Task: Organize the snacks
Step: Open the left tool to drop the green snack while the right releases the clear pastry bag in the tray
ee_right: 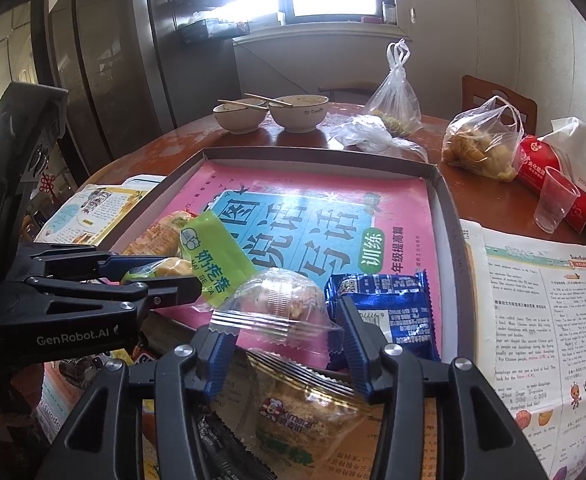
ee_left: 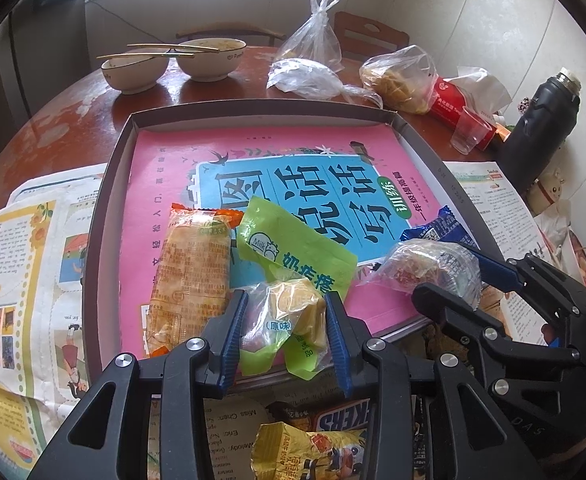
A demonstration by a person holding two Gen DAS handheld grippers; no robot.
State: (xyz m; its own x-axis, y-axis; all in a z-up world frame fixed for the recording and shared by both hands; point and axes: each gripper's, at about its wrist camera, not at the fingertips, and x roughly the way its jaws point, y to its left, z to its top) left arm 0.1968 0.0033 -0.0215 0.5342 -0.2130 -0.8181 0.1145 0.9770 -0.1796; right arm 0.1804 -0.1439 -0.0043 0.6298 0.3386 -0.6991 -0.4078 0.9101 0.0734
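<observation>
From the left wrist, our left gripper (ee_left: 287,324) pinches a yellow snack pack (ee_left: 283,314) over the tray's (ee_left: 109,184) near edge; we should lower before releasing.

From the right wrist, our right gripper (ee_right: 287,344) stands spread around a clear-wrapped cake (ee_right: 277,304) lying in the tray; back straight out.

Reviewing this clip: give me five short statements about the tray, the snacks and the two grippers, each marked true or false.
1. The left gripper is clamped on a green-and-clear snack packet. True.
2. The tray holds a pink book. True.
3. The blue packet lies outside the tray. False: it lies inside, on the book.
4. Both bowls sit inside the tray. False: they stand on the table beyond it.
5. The right gripper pinches the clear-wrapped pastry tightly. False: its pads stand off the wrapper.
</observation>
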